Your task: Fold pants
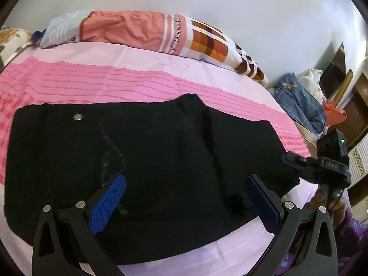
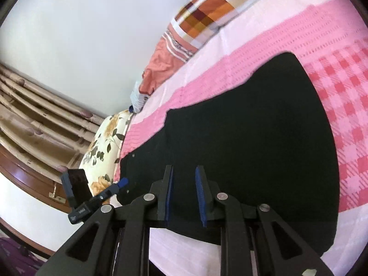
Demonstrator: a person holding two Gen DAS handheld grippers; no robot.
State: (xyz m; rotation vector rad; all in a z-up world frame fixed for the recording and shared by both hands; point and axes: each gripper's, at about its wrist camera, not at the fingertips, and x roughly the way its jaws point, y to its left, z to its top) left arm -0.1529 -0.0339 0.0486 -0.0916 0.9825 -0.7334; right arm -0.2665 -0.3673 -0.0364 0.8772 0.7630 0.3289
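- Pants (image 1: 138,161) are lying flat on the bed (image 1: 161,78), folded into a compact black block with the metal button (image 1: 78,116) near the far left edge; a pink blanket (image 1: 69,80) is showing beyond them and a patterned quilt (image 1: 149,32) is sitting bunched by the wall.
- Left gripper (image 1: 184,203) is hovering over the near edge of the pants, jaws spread wide, nothing between the blue pads (image 1: 108,204); released.
- A darker ridge is running down the cloth right of centre, ending in a small rumple at the near edge; likely a seam or fold line.
- Right gripper (image 2: 184,195) is sitting at the right end of the pants, jaws parted by a narrow gap; no cloth is showing between the pads, so I am reading it as released, not grasping.
- Judgement: the fold is looking near done; remaining work is probably one more fold or smoothing.
- Risk: black on black is hiding the layer edges, so a pinch may be catching only the top layer and dragging the stack open.
- Risk: a narrow right-hand opening may be pushing the thick edge instead of straddling it, bunching the cloth.
- Risk: uneven lift between hands would be skewing the block.
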